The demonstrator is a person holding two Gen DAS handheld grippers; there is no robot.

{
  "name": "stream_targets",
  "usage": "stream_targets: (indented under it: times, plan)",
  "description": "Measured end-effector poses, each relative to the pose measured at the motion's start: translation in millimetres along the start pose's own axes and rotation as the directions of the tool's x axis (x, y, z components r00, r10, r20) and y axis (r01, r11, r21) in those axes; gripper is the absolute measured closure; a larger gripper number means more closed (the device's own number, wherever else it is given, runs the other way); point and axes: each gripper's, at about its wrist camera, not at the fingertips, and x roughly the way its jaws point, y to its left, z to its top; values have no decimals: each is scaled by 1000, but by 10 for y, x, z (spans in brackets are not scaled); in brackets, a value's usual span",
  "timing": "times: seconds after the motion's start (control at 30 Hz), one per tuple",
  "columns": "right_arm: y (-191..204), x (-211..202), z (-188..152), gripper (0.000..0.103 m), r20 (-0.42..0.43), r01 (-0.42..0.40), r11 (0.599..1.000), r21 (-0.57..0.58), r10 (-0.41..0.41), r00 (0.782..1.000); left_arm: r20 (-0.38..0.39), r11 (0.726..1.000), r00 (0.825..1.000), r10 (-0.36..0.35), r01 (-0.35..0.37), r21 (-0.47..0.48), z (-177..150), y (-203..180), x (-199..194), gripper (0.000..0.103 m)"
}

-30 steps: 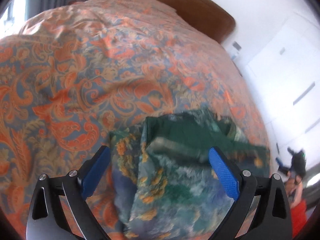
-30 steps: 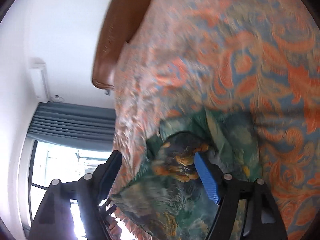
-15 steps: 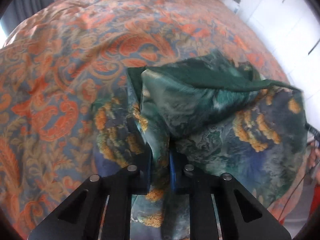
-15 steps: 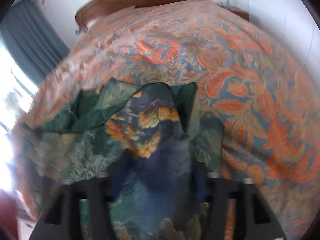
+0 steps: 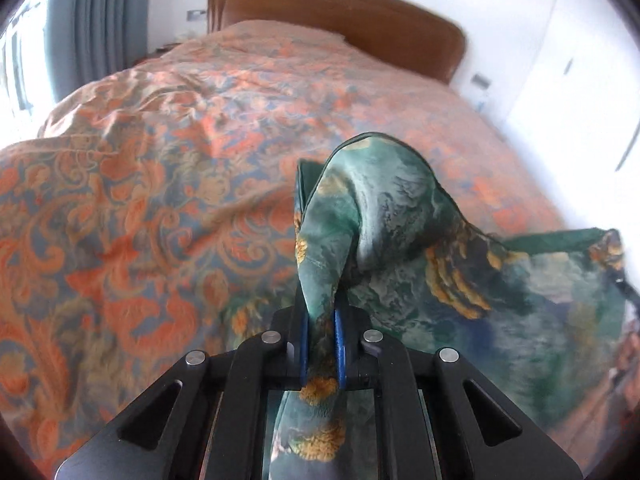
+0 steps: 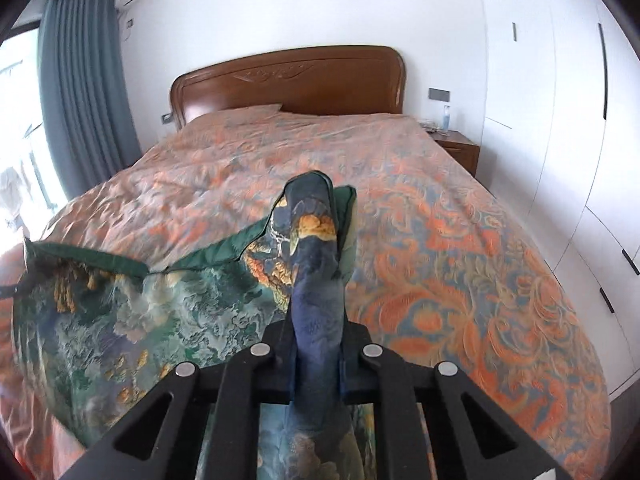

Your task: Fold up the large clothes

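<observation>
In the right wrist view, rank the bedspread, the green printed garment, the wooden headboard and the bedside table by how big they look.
1. Bedspread, filling most of the frame.
2. Green printed garment; it is nearest the camera, which inflates its size.
3. Wooden headboard.
4. Bedside table, smallest and far back.

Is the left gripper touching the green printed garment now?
Touching. The left wrist view shows the left gripper shut on a fold of the green printed garment.
</observation>
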Motion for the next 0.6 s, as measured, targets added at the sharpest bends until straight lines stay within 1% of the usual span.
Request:
stream_targets:
  times: [0.07, 0.1, 0.17, 0.23, 0.33, 0.4, 0.53, 0.6]
  plan:
    - [-61, 313, -30, 89, -27, 28, 999, 23, -28, 999, -38, 998, 997, 60, -60, 10, -55, -15, 357, 94]
    - [-111, 497, -78, 89, -60, 40, 998, 43, -38, 998, -60, 996, 995, 85, -84, 18, -133, -6, 545, 93]
    - [-176, 875, -233, 89, -132, 79, 995, 54, -71, 989, -77, 996, 993, 93, -92, 22, -279, 28, 713, 93]
    - [-239, 1095, -438, 89, -188, 86, 994, 61, -73, 979, -78, 996, 993, 83, -82, 21, -392, 57, 761, 92]
    - [-371, 1199, -706, 89, -225, 47, 993, 109, -21, 974, -73, 998, 995, 68, -67, 18, -481, 88, 787, 91]
    - [-391, 1226, -780, 89, -232, 33, 992, 121, -4, 973, -75, 998, 995, 65, -65, 7, -489, 101, 833, 91]
    - [-356, 1315, -828, 86, -256, 41, 993, 110, -12, 967, -64, 996, 994, 89, -87, 36, -567, 46, 875, 87]
    - [-312, 1376, -836, 83, -253, 43, 993, 107, -14, 967, -52, 993, 993, 106, -103, 59, -614, 6, 877, 86]
